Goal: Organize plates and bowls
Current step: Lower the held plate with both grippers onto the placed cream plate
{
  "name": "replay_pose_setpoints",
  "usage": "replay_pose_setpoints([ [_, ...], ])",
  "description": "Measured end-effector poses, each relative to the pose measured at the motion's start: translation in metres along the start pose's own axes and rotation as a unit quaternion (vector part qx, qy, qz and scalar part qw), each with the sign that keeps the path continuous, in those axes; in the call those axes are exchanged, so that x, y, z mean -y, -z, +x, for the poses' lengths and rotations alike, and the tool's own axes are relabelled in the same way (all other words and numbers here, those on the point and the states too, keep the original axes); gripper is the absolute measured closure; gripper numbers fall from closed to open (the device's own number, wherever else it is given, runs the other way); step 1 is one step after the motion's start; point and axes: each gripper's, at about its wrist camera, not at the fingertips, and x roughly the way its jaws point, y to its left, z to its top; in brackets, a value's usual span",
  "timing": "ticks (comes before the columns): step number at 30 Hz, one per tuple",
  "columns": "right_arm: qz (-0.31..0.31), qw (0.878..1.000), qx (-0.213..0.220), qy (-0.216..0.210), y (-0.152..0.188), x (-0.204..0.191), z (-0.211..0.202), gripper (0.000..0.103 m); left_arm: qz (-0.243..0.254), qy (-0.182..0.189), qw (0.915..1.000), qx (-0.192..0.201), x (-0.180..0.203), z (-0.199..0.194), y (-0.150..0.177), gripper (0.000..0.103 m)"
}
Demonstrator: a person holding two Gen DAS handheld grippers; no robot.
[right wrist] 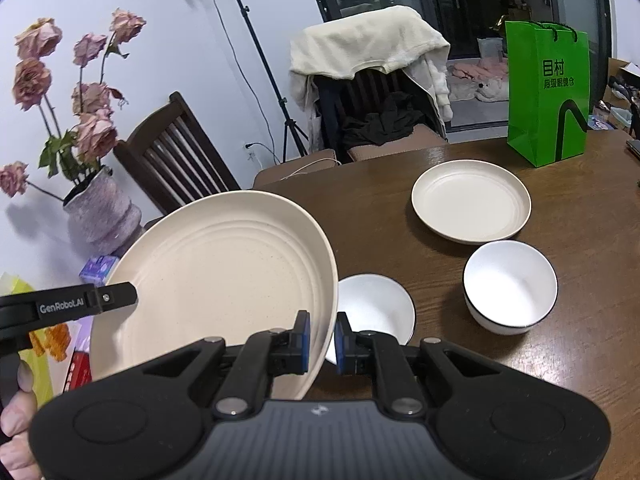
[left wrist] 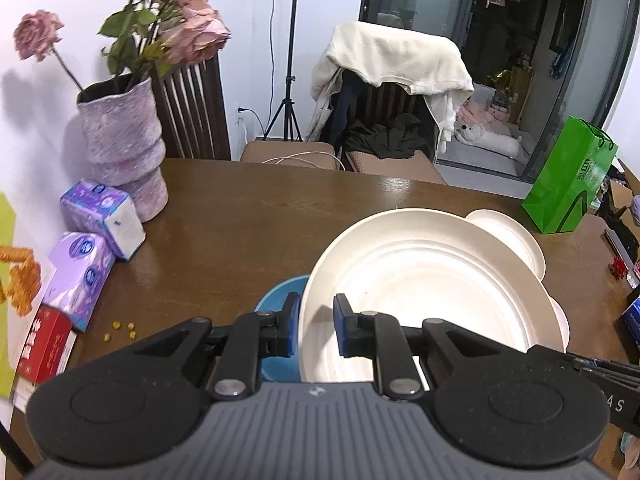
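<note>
A large cream plate (left wrist: pixel 420 280) hangs tilted above the wooden table (left wrist: pixel 240 220), carried between both grippers. My left gripper (left wrist: pixel 317 316) is shut on its near left rim. In the right wrist view my right gripper (right wrist: pixel 322 336) is shut on the right rim of the same large plate (right wrist: pixel 224 276), and one of the left gripper's fingers (right wrist: pixel 114 299) shows at its far left edge. A smaller cream plate (right wrist: pixel 471 200) lies on the table. Close by stand a white black-rimmed bowl (right wrist: pixel 510 284) and a second white bowl (right wrist: pixel 376 308). A blue bowl (left wrist: pixel 276 300) sits under the big plate.
A purple vase (left wrist: pixel 120 148) with dried roses and tissue packs (left wrist: pixel 100 212) line the table's left side. A green paper bag (right wrist: pixel 548 96) stands at the back right. Chairs (right wrist: pixel 176 152) and a tripod (left wrist: pixel 286 80) stand behind the table. A person's hand (right wrist: pixel 16 420) grips the left tool.
</note>
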Motion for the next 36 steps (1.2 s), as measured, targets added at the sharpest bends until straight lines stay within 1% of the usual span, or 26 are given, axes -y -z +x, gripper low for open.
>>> replay_pose_setpoints([
  [9,-0.012,1.0,-0.007,-0.01,0.024,-0.001,-0.016,0.091,-0.012,-0.011,0.9999,-0.002,-0.001,-0.025,0.028,0.085],
  [18,-0.019,0.999,-0.016,-0.021,0.04,0.0,-0.034,0.091,-0.023,-0.013,0.9996,-0.003,-0.002,-0.048,0.044,0.085],
  [25,-0.02,0.999,-0.02,-0.028,0.048,0.002,-0.046,0.091,-0.034,0.0,0.9994,0.002,-0.007,-0.06,0.053,0.085],
  [29,-0.021,0.999,-0.014,-0.022,0.051,0.0,-0.05,0.091,-0.037,0.009,0.9993,-0.001,-0.012,-0.063,0.061,0.085],
  [33,-0.028,1.0,-0.005,-0.011,0.059,-0.007,-0.054,0.091,-0.04,0.008,0.9992,-0.002,-0.02,-0.067,0.069,0.085],
  [36,-0.026,1.0,-0.006,-0.008,0.065,-0.015,-0.054,0.091,-0.047,0.021,0.9986,-0.003,-0.031,-0.068,0.073,0.085],
])
